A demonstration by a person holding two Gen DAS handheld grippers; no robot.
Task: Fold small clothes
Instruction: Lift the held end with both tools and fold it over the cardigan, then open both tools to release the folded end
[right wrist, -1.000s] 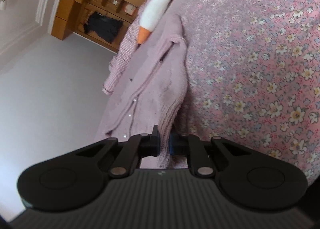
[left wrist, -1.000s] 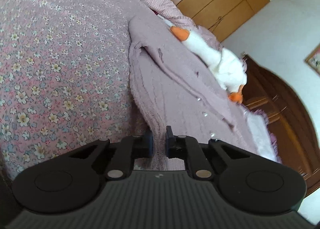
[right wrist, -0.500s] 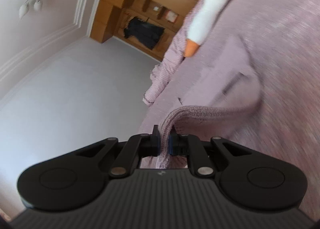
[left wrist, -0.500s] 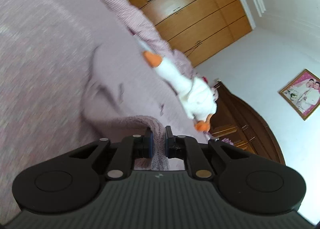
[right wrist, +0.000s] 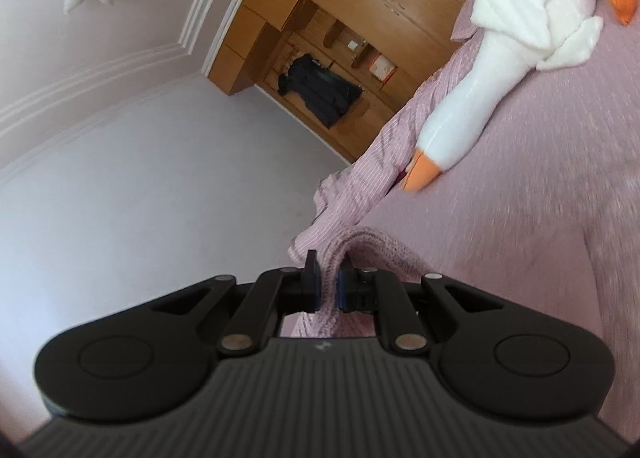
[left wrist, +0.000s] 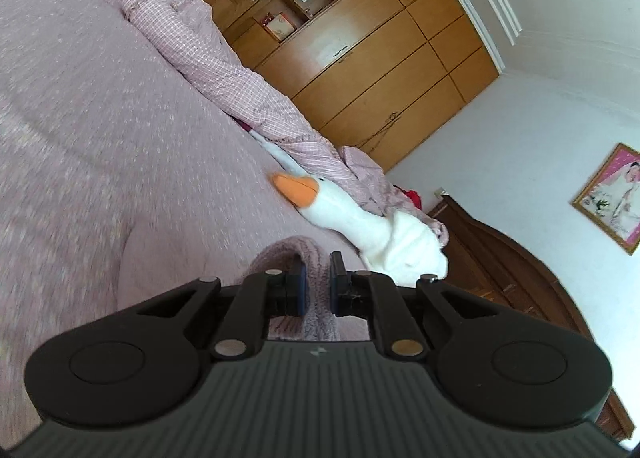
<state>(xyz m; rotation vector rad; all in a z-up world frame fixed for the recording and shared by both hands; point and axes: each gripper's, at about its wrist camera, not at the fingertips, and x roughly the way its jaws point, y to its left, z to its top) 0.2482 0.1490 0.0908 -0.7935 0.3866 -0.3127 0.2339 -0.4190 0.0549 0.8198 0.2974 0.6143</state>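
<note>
Both sets of jaws are pinching the same mauve knitted garment. I see the left gripper [left wrist: 318,284] clamped on a looped fold of the knitted garment [left wrist: 316,318], which arches up at 12 o'clock from the jaws and hangs down between them. My right gripper [right wrist: 329,285] nips another thick ridge of that knit [right wrist: 362,248], the cloth trailing away toward 2 o'clock. Beyond the left jaws, the bed [left wrist: 100,129] spreads to 9 and 10 o'clock under a pinkish cover, blurred. A white plush goose [left wrist: 360,217] lies just past the knit at 1 o'clock, orange beak pointing to 11. A crumpled checked pink quilt [left wrist: 224,69] runs along the bed's far edge beside the goose. Farther out at 12 to 1 o'clock stands a wooden wardrobe [left wrist: 380,69].
</note>
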